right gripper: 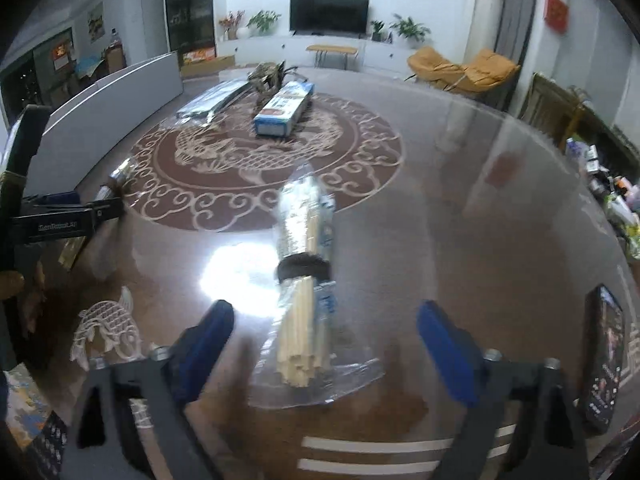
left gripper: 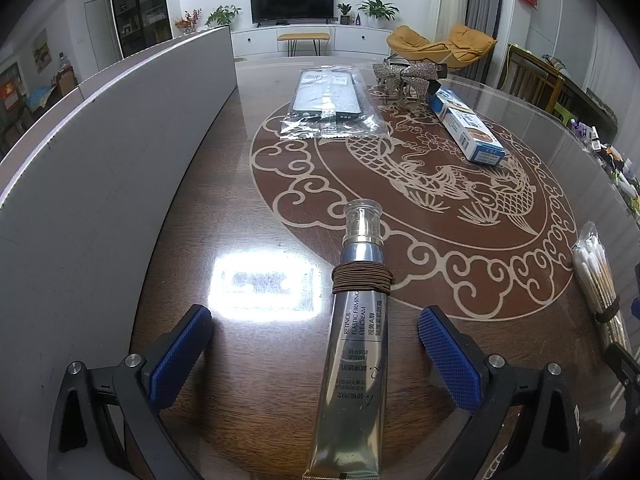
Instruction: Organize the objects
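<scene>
In the left wrist view a silver eye-cream tube [left gripper: 356, 344] with a brown hair tie wound round its neck lies on the table between the fingers of my left gripper [left gripper: 316, 332], which is open and not touching it. In the right wrist view a bag of cotton swabs [right gripper: 306, 280], bound with a dark hair tie, lies between the fingers of my right gripper [right gripper: 324, 328], which is open. The swab bag also shows in the left wrist view [left gripper: 596, 272] at the right. The left gripper's body [right gripper: 60, 220] shows at the left of the right wrist view.
A grey board [left gripper: 104, 160] stands along the table's left. Far across the table lie a bagged phone case [left gripper: 332, 100], a blue-white box [left gripper: 468, 128] and a sparkly bow [left gripper: 408, 76]. A dark packet [right gripper: 604, 364] lies at the right edge.
</scene>
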The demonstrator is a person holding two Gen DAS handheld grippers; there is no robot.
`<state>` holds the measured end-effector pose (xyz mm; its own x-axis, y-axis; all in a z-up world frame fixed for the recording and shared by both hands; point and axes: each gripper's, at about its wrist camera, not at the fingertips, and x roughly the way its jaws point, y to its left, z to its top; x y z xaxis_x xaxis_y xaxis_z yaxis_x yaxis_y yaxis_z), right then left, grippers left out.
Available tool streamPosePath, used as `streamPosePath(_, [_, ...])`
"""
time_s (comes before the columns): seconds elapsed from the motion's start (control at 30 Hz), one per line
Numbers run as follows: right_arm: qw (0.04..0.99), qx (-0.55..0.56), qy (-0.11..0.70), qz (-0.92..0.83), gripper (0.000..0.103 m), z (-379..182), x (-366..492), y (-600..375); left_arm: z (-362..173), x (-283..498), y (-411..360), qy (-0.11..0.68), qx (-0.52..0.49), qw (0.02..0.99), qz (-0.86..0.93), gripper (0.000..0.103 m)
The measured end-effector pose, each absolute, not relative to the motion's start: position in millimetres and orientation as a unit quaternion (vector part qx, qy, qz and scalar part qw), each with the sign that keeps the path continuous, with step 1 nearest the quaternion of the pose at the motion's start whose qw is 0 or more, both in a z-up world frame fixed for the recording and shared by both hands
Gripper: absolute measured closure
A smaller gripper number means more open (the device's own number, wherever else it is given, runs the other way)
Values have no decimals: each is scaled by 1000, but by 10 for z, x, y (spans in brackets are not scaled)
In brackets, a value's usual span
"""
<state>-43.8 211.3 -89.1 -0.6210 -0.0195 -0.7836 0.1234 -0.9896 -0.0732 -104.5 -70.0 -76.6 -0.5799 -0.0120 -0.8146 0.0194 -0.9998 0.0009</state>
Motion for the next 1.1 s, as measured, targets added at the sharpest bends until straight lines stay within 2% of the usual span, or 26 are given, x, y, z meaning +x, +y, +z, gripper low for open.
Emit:
streamPosePath(0.17, [57,469,57,-880,8,-1007,-645,2103,-764,-1047,-700,4,458,9,-889,0])
streamPosePath(0.3, [48,471,32,-880,0,-1084,-792,2156,-766,-1045,-699,4,458,9,-889,0])
streamPosePath(1.1, [44,454,31,-889,0,-1103,-789,2151,-763,-1041,-704,4,459,8,-889,0])
